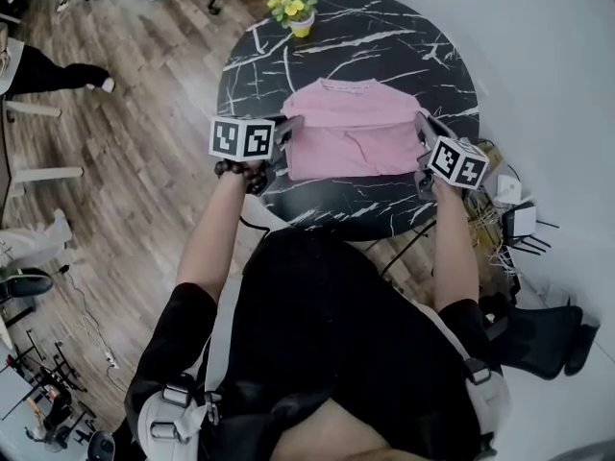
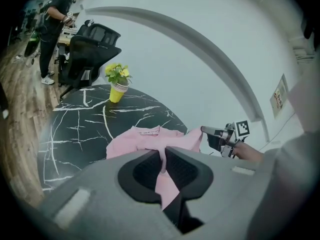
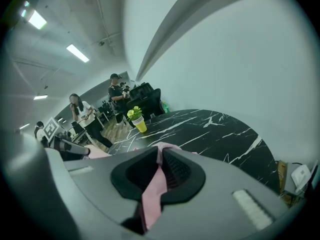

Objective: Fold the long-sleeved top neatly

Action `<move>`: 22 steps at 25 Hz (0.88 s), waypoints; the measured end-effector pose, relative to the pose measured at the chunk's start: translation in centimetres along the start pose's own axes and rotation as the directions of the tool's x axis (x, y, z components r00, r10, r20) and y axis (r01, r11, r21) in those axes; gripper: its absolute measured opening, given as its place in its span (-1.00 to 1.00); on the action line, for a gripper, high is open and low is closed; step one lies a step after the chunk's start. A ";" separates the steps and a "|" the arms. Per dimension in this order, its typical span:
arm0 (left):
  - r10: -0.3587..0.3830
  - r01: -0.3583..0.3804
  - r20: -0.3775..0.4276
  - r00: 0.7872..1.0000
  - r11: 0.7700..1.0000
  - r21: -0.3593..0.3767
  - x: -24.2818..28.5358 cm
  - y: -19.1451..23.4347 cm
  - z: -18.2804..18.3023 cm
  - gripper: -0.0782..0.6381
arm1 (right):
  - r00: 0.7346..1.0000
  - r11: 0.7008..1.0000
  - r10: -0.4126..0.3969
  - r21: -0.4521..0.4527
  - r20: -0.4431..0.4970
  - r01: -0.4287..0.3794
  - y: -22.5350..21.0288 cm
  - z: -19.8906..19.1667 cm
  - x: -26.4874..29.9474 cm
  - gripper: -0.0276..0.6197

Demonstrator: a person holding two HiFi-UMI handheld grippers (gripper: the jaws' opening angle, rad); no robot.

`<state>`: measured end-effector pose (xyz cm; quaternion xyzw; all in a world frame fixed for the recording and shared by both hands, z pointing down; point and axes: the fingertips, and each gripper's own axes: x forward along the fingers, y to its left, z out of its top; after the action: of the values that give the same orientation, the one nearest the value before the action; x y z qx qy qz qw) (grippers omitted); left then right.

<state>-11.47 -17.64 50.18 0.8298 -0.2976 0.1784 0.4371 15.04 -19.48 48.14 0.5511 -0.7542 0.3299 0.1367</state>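
Note:
A pink long-sleeved top (image 1: 351, 129) lies on a round black marble table (image 1: 259, 65), folded into a rough rectangle with its collar toward the far side. My left gripper (image 1: 288, 133) is shut on the top's near left corner. In the left gripper view pink cloth (image 2: 162, 166) runs between the jaws. My right gripper (image 1: 423, 134) is shut on the top's near right corner, and the right gripper view shows a strip of pink cloth (image 3: 152, 189) pinched between its jaws. Both held corners are raised off the table.
A yellow pot with a small plant (image 1: 296, 12) stands at the table's far edge. A black office chair (image 2: 90, 51) stands beyond the table, with people (image 3: 119, 96) further off. Cables and white items (image 1: 514, 219) lie on the floor at right.

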 end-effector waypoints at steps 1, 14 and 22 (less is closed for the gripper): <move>0.000 0.000 -0.004 1.000 1.000 0.004 0.2 0.2 0.3 -0.69 | 1.000 1.000 -0.004 -0.004 -0.001 0.004 0.0 0.2 0.3 -0.85; -0.009 0.005 -0.033 0.999 0.994 -0.108 3.0 4.0 1.1 -0.68 | 0.998 0.999 -0.036 0.026 -0.054 0.038 -2.0 -0.4 4.7 -0.84; -0.007 -0.003 -0.067 0.998 0.988 -0.152 4.8 6.2 0.8 -0.67 | 0.994 0.997 -0.052 0.048 -0.092 0.056 -2.8 -1.2 7.4 -0.84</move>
<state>-11.84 -22.70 56.28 0.7880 -0.2945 0.1823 0.5090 14.77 -24.66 54.18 0.5590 -0.7235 0.3697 0.1656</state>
